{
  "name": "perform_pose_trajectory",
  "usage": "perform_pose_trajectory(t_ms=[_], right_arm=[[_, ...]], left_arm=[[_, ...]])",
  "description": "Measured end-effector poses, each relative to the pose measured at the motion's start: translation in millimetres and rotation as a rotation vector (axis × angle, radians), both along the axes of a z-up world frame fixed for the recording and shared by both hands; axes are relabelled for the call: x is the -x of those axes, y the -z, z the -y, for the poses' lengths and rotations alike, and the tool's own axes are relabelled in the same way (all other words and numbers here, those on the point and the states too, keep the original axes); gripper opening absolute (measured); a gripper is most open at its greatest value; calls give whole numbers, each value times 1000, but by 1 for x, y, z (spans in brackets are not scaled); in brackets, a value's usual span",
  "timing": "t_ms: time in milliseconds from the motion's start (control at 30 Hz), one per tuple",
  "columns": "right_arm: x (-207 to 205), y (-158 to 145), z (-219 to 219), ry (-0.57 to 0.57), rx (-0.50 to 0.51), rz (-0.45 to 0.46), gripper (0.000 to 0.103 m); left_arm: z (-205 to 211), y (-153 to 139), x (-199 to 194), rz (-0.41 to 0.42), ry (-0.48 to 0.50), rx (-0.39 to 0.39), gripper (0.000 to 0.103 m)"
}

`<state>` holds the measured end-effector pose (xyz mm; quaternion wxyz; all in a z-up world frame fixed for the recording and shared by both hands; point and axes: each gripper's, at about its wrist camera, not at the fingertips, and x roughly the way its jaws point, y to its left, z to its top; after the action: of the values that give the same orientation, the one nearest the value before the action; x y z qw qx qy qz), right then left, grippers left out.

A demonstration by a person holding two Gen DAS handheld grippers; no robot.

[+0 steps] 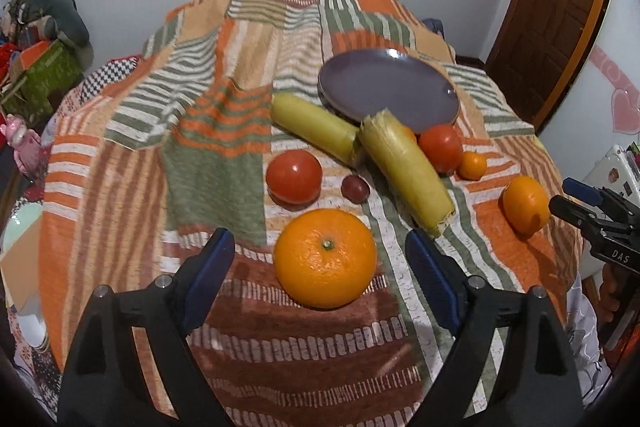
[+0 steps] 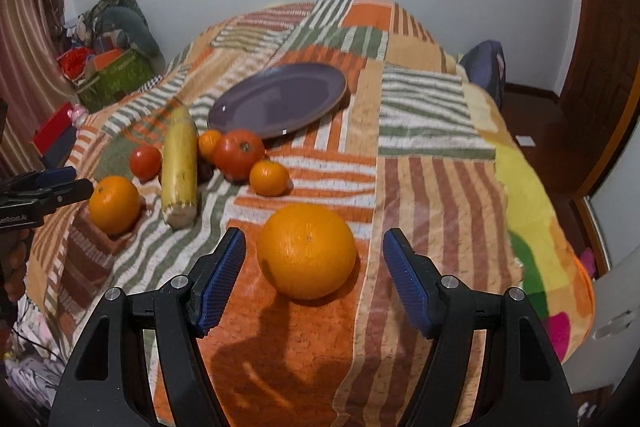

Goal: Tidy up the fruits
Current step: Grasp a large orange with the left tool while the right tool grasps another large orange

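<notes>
A big orange [image 1: 326,259] lies on the patchwork blanket, framed by the fingers of my left gripper [image 1: 320,239], which is open with its pads clear of the peel. My right gripper [image 2: 315,239] is open too, with a second big orange [image 2: 306,251] lying between its blue pads [image 2: 222,267] untouched. Each gripper shows in the other's view, the right gripper [image 1: 562,195] beside its orange [image 1: 526,205] and the left gripper [image 2: 76,183] beside its orange [image 2: 114,205]. An empty purple plate [image 1: 384,87] [image 2: 280,103] sits further back.
Between the oranges and the plate lie two yellow corn cobs [image 1: 312,129] [image 1: 406,171], two tomatoes [image 1: 294,175] [image 1: 440,147], a small mandarin [image 1: 472,165] and a dark plum [image 1: 355,189]. Boxes and clutter [image 2: 112,71] stand at the far left, a wooden door [image 1: 560,7] at the right.
</notes>
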<state>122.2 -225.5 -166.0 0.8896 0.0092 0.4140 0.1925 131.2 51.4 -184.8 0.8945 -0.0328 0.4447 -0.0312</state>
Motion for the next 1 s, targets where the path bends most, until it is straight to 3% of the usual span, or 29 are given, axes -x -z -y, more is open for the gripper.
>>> perform_pose_trajectory(t_ms=[400,600,667,1000], right_arm=[[-16,25,-9,-37,-24,-109,68],[-24,35,-11,-42,-29,-158,68],[-24,36,-11,-40,-33,-162,64],[-26,34,-10,-38,-38,-155,63]], left_arm=[[-1,32,-23,-98,1,19,87],[-3,41,-28,-126,9,58,70],[-1,40,-28,-122,12,50,70],[0,41,-28,-128,13,43,70]])
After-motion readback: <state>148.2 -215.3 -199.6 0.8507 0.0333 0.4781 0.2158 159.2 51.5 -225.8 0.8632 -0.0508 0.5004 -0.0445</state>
